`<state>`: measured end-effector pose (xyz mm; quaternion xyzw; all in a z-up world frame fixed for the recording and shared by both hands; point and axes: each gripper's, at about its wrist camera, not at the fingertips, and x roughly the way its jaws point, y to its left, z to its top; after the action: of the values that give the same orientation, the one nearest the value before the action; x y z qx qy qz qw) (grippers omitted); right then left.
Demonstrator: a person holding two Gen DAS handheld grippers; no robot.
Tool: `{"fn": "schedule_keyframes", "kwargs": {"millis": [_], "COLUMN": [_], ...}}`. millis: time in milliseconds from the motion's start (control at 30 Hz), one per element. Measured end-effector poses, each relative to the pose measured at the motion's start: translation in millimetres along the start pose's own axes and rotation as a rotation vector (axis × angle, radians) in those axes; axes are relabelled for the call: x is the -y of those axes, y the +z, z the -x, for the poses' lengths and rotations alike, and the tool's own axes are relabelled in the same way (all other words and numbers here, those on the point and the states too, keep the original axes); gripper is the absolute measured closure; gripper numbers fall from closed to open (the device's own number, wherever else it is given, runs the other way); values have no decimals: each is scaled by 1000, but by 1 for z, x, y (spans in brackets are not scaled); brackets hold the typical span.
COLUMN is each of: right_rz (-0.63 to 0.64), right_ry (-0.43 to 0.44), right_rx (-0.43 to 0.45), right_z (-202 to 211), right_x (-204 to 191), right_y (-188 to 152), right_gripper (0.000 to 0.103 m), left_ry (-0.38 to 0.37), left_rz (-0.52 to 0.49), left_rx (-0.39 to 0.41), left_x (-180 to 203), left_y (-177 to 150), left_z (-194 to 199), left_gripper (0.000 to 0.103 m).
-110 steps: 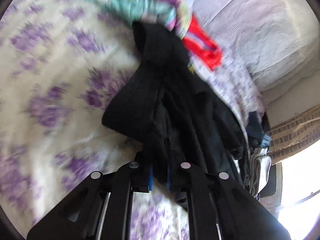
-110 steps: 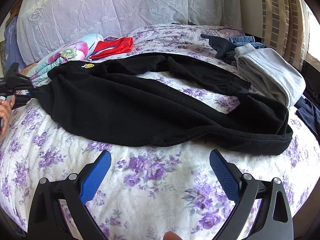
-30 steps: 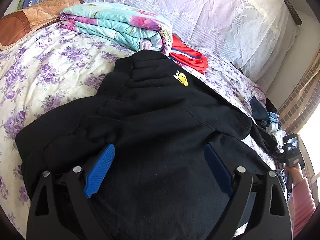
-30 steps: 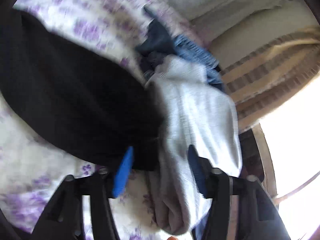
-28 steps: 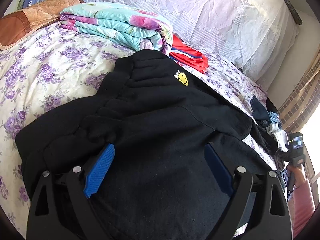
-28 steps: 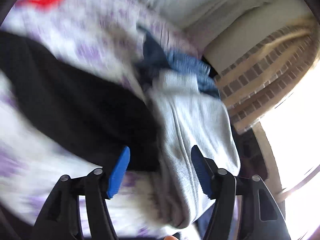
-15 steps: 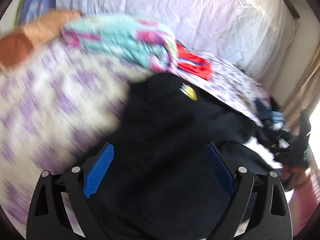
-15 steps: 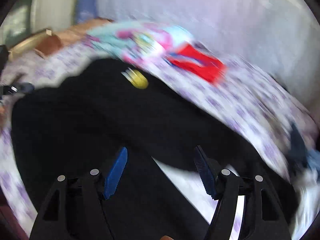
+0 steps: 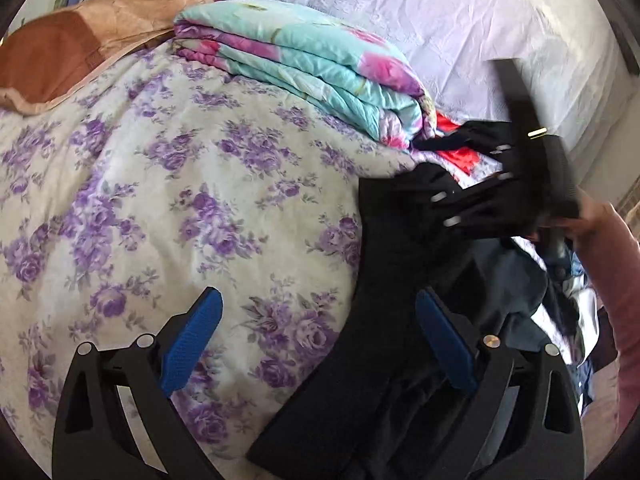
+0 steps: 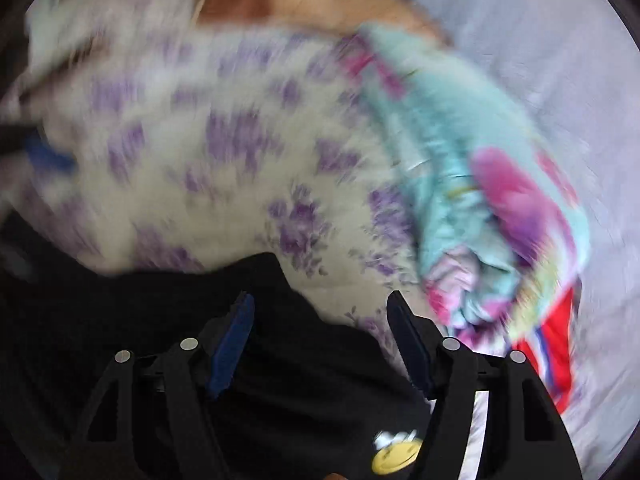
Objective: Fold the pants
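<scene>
Black fleece pants [image 9: 400, 320] now doubled over toward lower right of frame – one fold done. Left gripper [image 9: 316, 344] jaws wide, empty. Right gripper [image 10: 320, 344] jaws closing over pants' edge, pads not pressing – purple-flowered bed quilt [image 9: 160, 200] bared at left.

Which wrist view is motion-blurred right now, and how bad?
Right wrist view: heavy smear over the floral bedspread and folded quilt; only the right tool stays crisp. Left wrist view: mostly sharp; blur just on the right tool at the edge.
</scene>
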<state>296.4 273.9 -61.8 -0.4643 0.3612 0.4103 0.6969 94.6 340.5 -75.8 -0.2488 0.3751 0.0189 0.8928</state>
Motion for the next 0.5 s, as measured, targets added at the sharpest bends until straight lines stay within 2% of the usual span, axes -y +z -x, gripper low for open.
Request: {"fn": "schedule_keyframes", "kwargs": {"millis": [33, 67, 133, 300, 367, 400, 467, 500], "right_rz": [12, 27, 61, -24, -28, -24, -72, -99], "right_ry": [80, 79, 65, 1, -5, -11, -6, -19], "right_rx": [-53, -78, -56, 140, 167, 166, 148, 137], "right_z": [-9, -12, -6, 24, 24, 23, 27, 29], "right_x": [1, 1, 2, 31, 34, 33, 38, 42], "right_y": [6, 11, 20, 61, 70, 73, 66, 63], "right_gripper": [100, 101, 102, 103, 103, 102, 91, 69], "left_ry": [-5, -13, -45, -76, -87, -86, -81, -90], "left_rz": [7, 10, 19, 44, 61, 69, 97, 111], "left_rx": [10, 17, 35, 52, 43, 40, 33, 32], "left_x": [-1, -1, -2, -9, -13, -16, -22, -25], "left_y": [1, 2, 3, 4, 4, 4, 5, 5], "left_z": [2, 5, 11, 17, 16, 15, 14, 13], "left_gripper": [8, 8, 8, 8, 8, 8, 8, 8]}}
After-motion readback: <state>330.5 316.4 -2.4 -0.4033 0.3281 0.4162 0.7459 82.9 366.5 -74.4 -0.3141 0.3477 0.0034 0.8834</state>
